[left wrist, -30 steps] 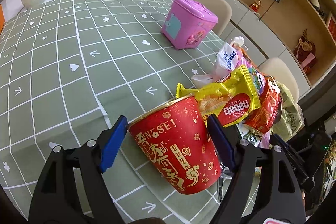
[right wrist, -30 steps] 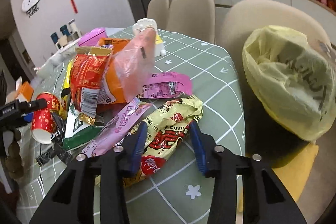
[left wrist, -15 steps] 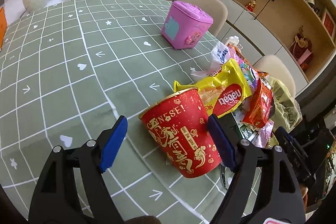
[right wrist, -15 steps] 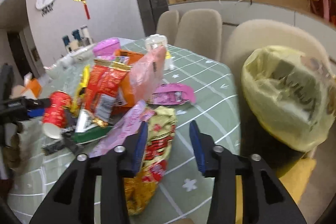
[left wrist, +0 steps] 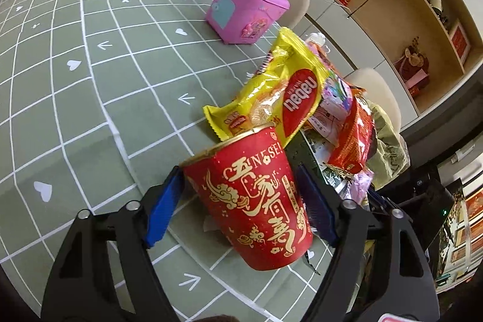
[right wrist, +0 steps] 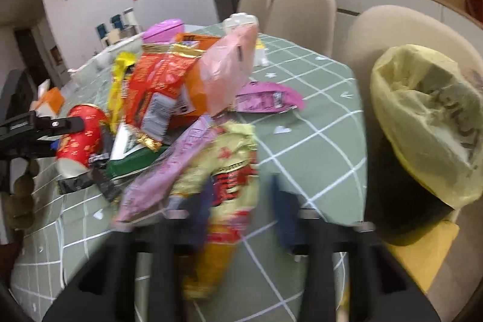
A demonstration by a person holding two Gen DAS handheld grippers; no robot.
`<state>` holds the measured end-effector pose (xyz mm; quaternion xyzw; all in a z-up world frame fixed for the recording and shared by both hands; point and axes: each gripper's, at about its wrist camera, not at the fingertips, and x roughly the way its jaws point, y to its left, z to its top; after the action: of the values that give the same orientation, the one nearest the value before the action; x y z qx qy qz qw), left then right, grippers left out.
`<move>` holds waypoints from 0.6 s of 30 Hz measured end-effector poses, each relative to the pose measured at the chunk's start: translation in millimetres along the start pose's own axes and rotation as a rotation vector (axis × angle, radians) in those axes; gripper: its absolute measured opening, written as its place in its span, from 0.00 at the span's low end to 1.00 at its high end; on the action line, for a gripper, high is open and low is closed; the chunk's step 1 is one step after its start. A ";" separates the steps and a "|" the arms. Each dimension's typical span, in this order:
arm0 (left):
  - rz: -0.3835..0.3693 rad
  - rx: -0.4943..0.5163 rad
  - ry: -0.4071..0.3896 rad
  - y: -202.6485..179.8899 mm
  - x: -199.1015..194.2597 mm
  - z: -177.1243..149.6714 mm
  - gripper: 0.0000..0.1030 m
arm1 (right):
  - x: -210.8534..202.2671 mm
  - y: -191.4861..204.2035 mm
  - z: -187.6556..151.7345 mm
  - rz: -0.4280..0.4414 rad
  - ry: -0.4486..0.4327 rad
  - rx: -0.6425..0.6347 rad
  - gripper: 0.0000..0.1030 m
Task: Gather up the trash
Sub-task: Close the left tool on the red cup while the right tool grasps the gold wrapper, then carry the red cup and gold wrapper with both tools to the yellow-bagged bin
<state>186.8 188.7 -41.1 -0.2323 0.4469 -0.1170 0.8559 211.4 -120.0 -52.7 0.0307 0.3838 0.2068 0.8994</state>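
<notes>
Closing around the red cup [left wrist: 253, 201], the left gripper [left wrist: 241, 205] has its blue pads either side of it; whether they press yet is unclear. The right gripper [right wrist: 240, 212], blurred, narrows around a gold wrapper [right wrist: 229, 171] hanging between its pads. Both work at the wrapper pile [right wrist: 169, 89] on the tablecloth [left wrist: 90, 80], near the yellow bag [right wrist: 428, 116].

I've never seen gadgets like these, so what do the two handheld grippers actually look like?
Both look alike. The left gripper has two matte black plastic arms with triangular cut-outs and silver round bolt heads, each ending in a flat blue ribbed pad. The right gripper shows the same black arms, silver bolts and blue pads, though blurred. No cables or sleeves are visible.
</notes>
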 end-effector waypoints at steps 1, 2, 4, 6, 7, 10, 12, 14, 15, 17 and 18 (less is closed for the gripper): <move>-0.001 0.009 0.003 -2.2 0.2 -0.7 0.64 | -2.3 -0.1 1.2 0.007 -0.010 -0.011 0.18; 0.003 0.019 0.006 -5.1 0.6 -1.5 0.62 | -4.9 -0.2 3.2 0.010 -0.023 -0.026 0.17; 0.013 0.038 0.008 -10.7 -0.2 -3.1 0.58 | -11.9 -2.3 8.1 0.015 -0.048 -0.046 0.09; 0.015 0.051 -0.019 -16.6 -6.0 -2.4 0.57 | -20.4 -7.1 15.5 0.024 -0.079 -0.048 0.09; 0.017 0.059 -0.038 -19.3 -9.5 -1.2 0.56 | -25.1 -9.8 19.1 0.028 -0.096 -0.050 0.09; 0.056 0.119 -0.143 -35.8 -27.6 3.2 0.56 | -34.1 -17.8 33.1 0.046 -0.138 -0.074 0.09; 0.097 0.146 -0.219 -46.2 -40.1 6.4 0.56 | -34.0 -19.6 41.9 0.059 -0.142 -0.089 0.09; 0.109 0.148 -0.262 -54.1 -46.8 9.7 0.56 | -34.4 -20.7 49.8 0.075 -0.149 -0.110 0.09; 0.112 0.144 -0.278 -58.3 -49.2 11.3 0.56 | -33.8 -18.8 54.3 0.077 -0.153 -0.119 0.09; 0.109 0.148 -0.298 -68.7 -51.2 14.4 0.56 | -37.2 -21.8 61.3 0.078 -0.175 -0.129 0.09; 0.105 0.158 -0.308 -74.9 -51.5 16.1 0.56 | -41.2 -22.6 62.9 0.074 -0.192 -0.129 0.09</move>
<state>171.0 149.6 41.1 -0.1557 0.3115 -0.0700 0.9348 238.0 -150.4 14.6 0.0067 0.2807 0.2601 0.9239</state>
